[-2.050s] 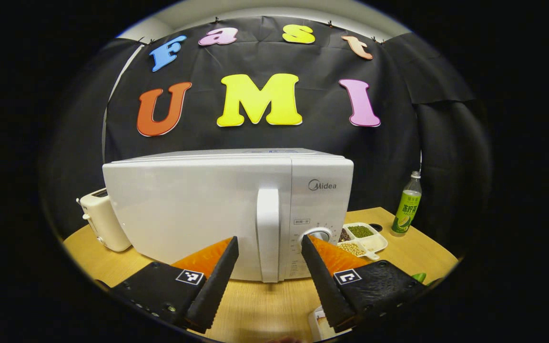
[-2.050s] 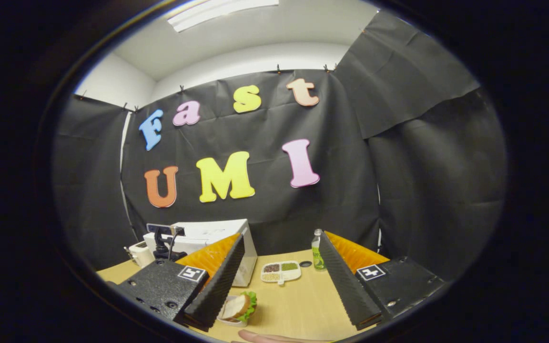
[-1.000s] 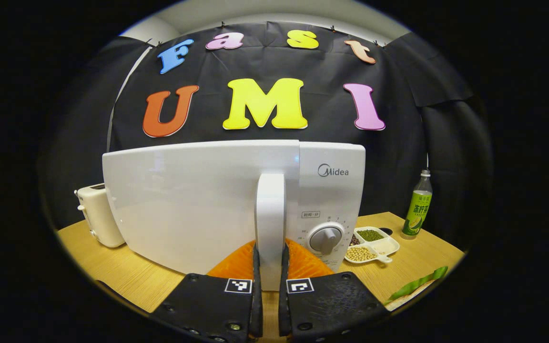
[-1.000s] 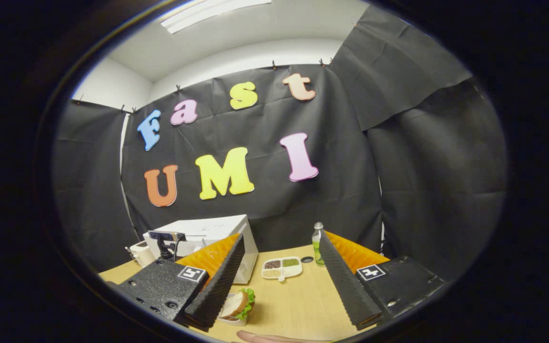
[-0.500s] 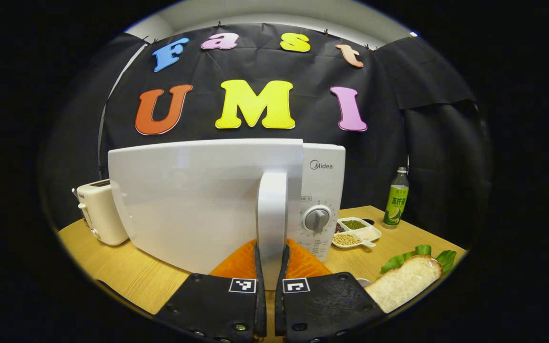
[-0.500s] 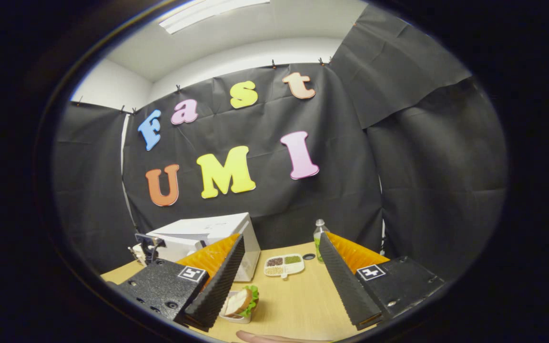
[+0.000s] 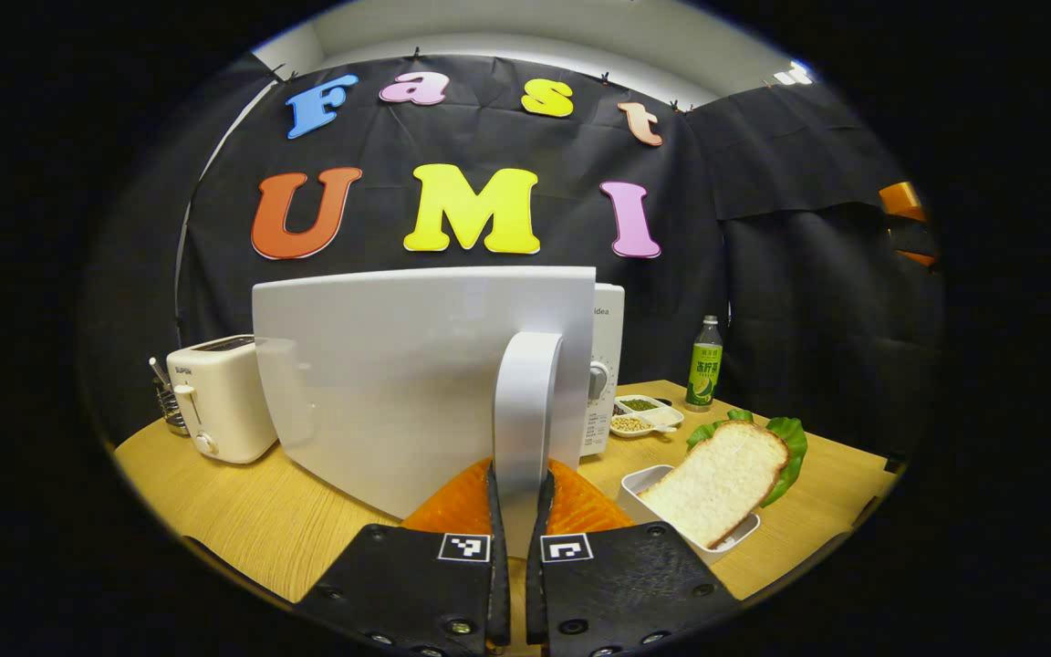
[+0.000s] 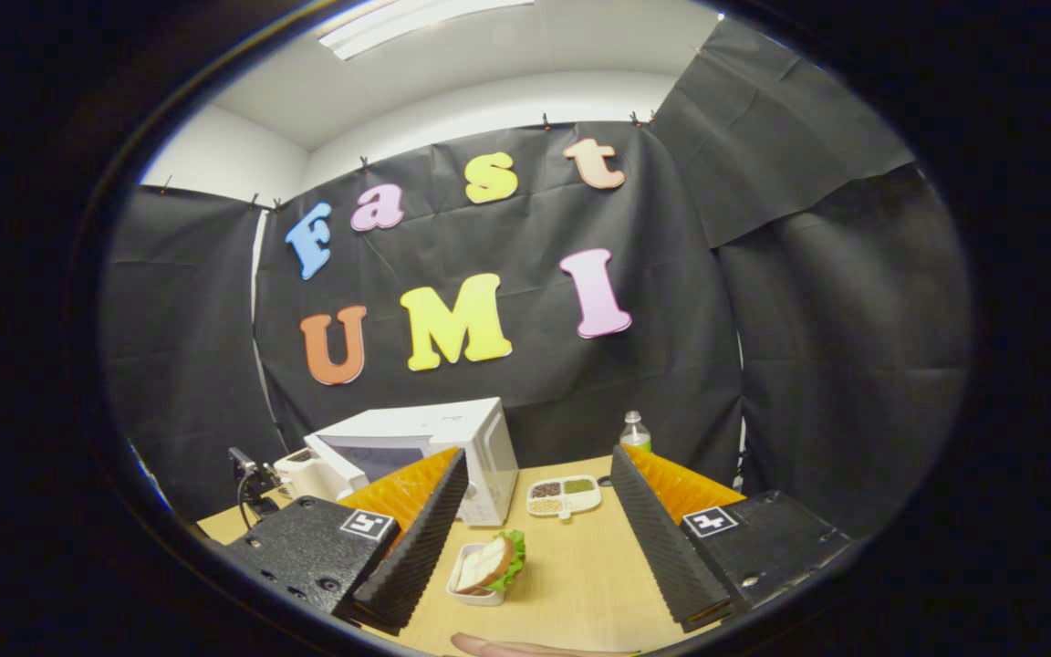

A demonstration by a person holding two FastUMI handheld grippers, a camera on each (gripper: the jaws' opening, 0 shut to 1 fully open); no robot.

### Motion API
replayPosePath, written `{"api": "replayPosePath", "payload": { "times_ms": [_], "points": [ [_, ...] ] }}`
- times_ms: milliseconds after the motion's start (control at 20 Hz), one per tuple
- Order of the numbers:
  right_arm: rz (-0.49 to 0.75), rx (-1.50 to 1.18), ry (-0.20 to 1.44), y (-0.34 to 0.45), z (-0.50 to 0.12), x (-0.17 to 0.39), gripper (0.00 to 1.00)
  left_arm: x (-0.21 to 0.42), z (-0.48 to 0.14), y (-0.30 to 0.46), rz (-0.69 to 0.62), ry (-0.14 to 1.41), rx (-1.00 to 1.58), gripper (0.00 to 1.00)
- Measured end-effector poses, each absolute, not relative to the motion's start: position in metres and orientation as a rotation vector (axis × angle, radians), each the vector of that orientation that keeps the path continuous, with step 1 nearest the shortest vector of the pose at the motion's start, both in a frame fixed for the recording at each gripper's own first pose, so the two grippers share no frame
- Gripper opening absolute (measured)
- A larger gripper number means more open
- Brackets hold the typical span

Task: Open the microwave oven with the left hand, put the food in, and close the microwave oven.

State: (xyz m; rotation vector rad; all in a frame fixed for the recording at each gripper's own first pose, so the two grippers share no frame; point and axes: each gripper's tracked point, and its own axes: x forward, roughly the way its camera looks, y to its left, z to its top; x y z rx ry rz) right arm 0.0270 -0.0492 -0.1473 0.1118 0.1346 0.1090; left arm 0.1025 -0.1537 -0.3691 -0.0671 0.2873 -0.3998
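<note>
On my table (image 7: pixel 243 511) the microwave (image 8: pixel 452 443) stands left of centre with its door (image 7: pixel 416 374) swung out toward me; the door's handle (image 7: pixel 525 411) runs upright. A small white dish (image 7: pixel 649 479) just right of the door holds a sandwich (image 7: pixel 717 474), bread slice tilted, lettuce behind. Farther back, a divided tray (image 7: pixel 646 415) carries beans and grains. My left gripper (image 7: pixel 515 511) is clamped narrow on the handle. My right gripper (image 8: pixel 535 538) is spread wide above the table, holding nothing.
</note>
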Motion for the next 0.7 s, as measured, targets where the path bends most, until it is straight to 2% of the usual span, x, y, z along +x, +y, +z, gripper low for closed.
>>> {"api": "replayPosePath", "payload": {
  "times_ms": [350,550,700],
  "points": [
    [0.126,0.117,0.138,-0.024,-0.148,0.016,1.0,0.061,-0.362,-0.089,-0.387,0.254,-0.058,0.06],
    [0.154,0.13,0.154,-0.006,-0.155,0.016,1.0,0.042,-0.36,-0.04,-0.292,0.278,-0.03,0.07],
    [0.18,0.122,0.158,0.007,-0.162,0.015,0.99,0.028,-0.355,0.005,-0.206,0.282,0.003,0.15]
  ]
}}
